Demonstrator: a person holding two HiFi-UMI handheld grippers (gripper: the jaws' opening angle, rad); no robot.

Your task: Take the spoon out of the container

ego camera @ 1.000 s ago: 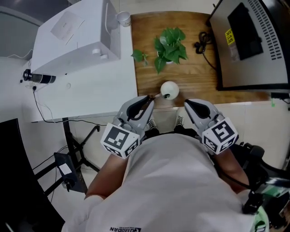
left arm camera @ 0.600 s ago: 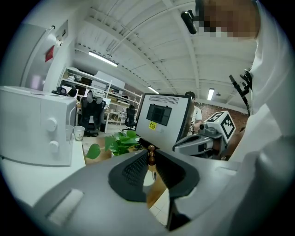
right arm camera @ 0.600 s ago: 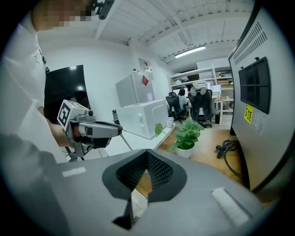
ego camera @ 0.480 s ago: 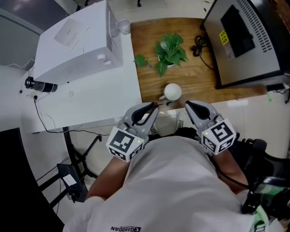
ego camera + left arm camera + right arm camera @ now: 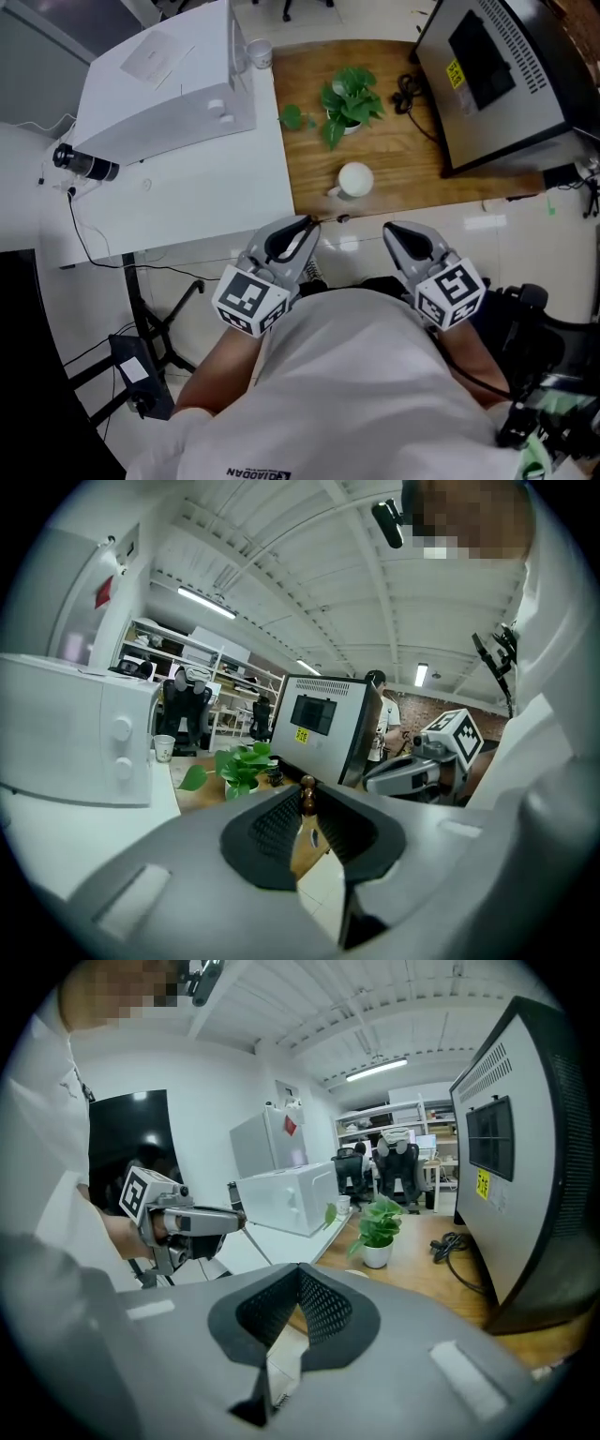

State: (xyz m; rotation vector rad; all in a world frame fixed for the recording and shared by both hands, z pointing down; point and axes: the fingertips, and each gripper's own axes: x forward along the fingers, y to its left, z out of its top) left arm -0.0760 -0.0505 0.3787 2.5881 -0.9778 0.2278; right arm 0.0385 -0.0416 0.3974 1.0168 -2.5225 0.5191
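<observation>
A white cup (image 5: 355, 179) stands on the wooden table (image 5: 403, 150) near its front edge. My left gripper (image 5: 309, 225) is held in front of that edge, a short way from the cup, and is shut on the spoon (image 5: 336, 219). The spoon's dark turned wooden handle (image 5: 307, 797) sticks up between the pads in the left gripper view; its bowl is hidden. My right gripper (image 5: 393, 230) hovers level with the left one, to the right of the cup. Its jaws meet at the tip (image 5: 300, 1274) with nothing between them.
A potted plant (image 5: 347, 98) and a black cable (image 5: 410, 89) lie behind the cup. A big grey machine (image 5: 487, 75) fills the table's right side. On the white table (image 5: 187, 197) to the left stand a white appliance (image 5: 159, 84) and a paper cup (image 5: 259, 52).
Both grippers have drawn back from the cup toward my body. The left one, first at the cup's rim, now holds the spoon away from it.
</observation>
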